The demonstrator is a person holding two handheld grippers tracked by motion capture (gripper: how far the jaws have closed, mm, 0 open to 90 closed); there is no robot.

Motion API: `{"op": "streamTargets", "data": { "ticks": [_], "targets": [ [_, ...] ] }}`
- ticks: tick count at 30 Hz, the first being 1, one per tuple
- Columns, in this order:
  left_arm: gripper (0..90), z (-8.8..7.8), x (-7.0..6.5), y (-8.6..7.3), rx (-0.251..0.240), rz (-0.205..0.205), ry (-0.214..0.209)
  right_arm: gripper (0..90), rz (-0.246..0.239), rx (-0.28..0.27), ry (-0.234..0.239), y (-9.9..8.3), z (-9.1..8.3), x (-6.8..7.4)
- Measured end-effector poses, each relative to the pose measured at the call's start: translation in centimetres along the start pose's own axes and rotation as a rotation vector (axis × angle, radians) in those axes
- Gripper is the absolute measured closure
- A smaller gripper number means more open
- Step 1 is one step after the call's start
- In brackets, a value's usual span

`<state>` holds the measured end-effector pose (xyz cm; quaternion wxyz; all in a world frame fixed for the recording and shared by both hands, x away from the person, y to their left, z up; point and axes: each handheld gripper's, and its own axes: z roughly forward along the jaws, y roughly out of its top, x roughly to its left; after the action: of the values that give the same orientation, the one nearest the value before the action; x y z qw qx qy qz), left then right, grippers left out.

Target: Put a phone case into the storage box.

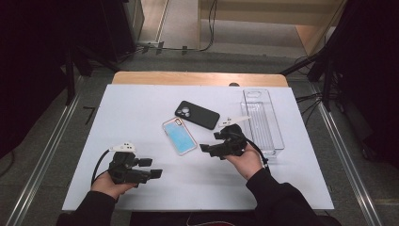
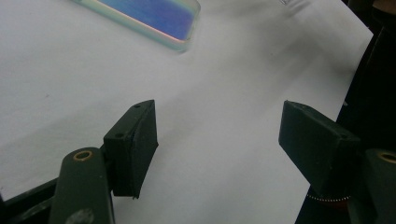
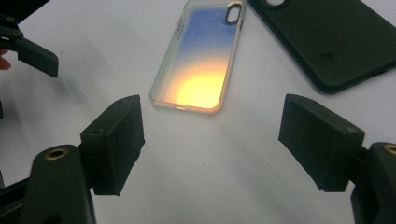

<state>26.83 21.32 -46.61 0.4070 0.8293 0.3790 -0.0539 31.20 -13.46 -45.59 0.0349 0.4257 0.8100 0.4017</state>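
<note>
Both hand-held grippers wide open w/ nothing held, over white table, grey floor around

You wear black sleeves; each black gripper you hold carries a grey three-cornered plate and brass-ringed screws.

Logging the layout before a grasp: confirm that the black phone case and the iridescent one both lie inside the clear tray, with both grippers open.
Not quite. The black phone case and iridescent case lie on the white table, left of the clear tray, as the high view shows. Both grippers are open.
</note>
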Motion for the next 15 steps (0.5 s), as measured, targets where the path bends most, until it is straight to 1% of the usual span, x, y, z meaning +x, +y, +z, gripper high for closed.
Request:
{"op": "streamTargets", "data": {
  "ticks": [2,4,7,11,14,15],
  "targets": [
    [28.1,0.0,0.0,0.0,-0.002,-0.002,0.000,20.3,-0.008,0.007,-0.011,0.4,0.2,0.0],
    [28.0,0.0,0.0,0.0,-0.003,-0.003,0.001,20.1,-0.008,0.010,-0.011,0.8,0.4,0.0],
    [28.0,0.0,0.0,0.0,-0.003,-0.004,0.001,19.1,-0.015,0.003,-0.020,1.3,0.7,0.0],
    [28.0,-0.1,0.0,0.0,-0.003,-0.001,0.000,17.3,-0.004,-0.005,0.002,1.8,1.3,0.0],
    [28.1,-0.1,0.0,0.0,-0.005,-0.002,0.004,17.2,-0.001,-0.002,0.004,2.1,1.6,0.1],
    [28.0,-0.1,0.0,0.0,-0.006,-0.001,0.004,16.5,-0.014,0.007,-0.004,2.7,2.0,0.3]
  ]
}}
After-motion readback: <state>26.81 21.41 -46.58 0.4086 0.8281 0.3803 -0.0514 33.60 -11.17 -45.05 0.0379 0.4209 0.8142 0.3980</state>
